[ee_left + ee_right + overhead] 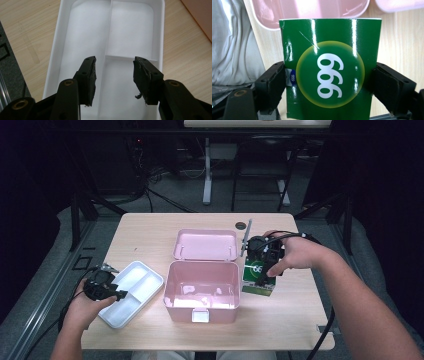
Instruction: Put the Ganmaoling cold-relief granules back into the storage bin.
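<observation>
The right gripper point(329, 82) was clamped on the green box point(329, 67), centre frame; its glossy sides could slip. The left gripper's point(113, 77) fingers stood apart above the white tray point(160, 32).

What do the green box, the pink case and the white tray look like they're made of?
Green box: likely glossy coated cardboard, with streaky reflections, sharp folded edges and a small crease line.
Pink case: probably moulded plastic, smooth with rounded corners and soft highlights.
White tray: looks like matte plastic, with thin moulded dividers and rounded corners.
</observation>
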`<state>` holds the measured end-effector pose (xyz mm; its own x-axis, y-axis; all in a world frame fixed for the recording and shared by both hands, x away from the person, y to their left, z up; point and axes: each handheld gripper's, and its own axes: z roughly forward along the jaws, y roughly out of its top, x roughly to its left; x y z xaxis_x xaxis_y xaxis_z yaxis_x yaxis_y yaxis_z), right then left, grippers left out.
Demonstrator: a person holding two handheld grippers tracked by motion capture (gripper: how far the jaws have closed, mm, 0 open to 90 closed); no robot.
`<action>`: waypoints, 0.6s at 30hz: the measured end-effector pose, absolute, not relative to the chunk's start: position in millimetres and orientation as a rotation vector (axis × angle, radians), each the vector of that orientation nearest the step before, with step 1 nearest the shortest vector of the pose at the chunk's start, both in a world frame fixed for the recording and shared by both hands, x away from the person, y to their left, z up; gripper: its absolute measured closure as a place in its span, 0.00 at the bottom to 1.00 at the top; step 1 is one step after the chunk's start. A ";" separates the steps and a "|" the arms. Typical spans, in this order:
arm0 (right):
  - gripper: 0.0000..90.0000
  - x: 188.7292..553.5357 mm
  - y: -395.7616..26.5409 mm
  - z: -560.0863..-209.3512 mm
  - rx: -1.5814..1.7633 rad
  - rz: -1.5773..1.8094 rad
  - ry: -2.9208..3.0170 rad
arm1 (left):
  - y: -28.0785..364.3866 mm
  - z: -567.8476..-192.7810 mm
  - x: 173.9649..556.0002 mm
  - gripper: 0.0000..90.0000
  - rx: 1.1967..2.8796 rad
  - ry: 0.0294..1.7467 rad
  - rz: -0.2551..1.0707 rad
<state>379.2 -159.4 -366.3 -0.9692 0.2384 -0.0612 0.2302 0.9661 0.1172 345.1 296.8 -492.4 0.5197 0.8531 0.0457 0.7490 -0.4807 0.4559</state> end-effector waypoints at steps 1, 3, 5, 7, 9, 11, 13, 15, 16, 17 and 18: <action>0.19 379.3 -155.4 -365.4 0.352 0.155 3.038 | 297.2 -492.5 345.3 0.59 2.383 1.320 0.377; 0.19 379.4 -150.7 -364.5 0.342 0.132 3.034 | 297.5 -492.4 345.1 0.59 2.381 1.324 0.377; 0.19 379.5 -147.1 -363.0 0.338 0.112 3.039 | 297.8 -492.4 345.1 0.59 2.380 1.323 0.380; 0.19 379.6 -146.2 -360.7 0.335 0.104 3.037 | 297.9 -492.4 345.0 0.59 2.380 1.324 0.380; 0.19 379.7 -146.8 -356.8 0.336 0.105 3.031 | 297.8 -492.4 344.9 0.59 2.380 1.323 0.379; 0.19 379.1 -147.7 -352.9 0.339 0.115 3.027 | 297.4 -492.5 344.8 0.59 2.380 1.322 0.379; 0.19 378.0 -148.3 -348.5 0.336 0.131 3.022 | 296.4 -492.4 344.8 0.59 2.384 1.320 0.379; 0.19 376.9 -147.8 -346.1 0.337 0.151 3.020 | 295.6 -492.6 344.9 0.59 2.384 1.320 0.379; 0.19 376.3 -147.0 -344.9 0.331 0.165 3.018 | 295.3 -492.7 345.0 0.59 2.383 1.316 0.380; 0.19 375.5 -145.5 -343.2 0.328 0.173 3.019 | 295.0 -492.6 345.0 0.59 2.385 1.316 0.381; 0.19 374.6 -143.6 -342.0 0.323 0.186 3.020 | 294.9 -492.5 345.0 0.59 2.386 1.317 0.380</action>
<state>374.6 -143.6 -342.0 -0.9726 0.2164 -0.0845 0.2044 0.9701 0.1312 345.0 294.9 -492.5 0.5224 0.8513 0.0489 0.7462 -0.4842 0.4570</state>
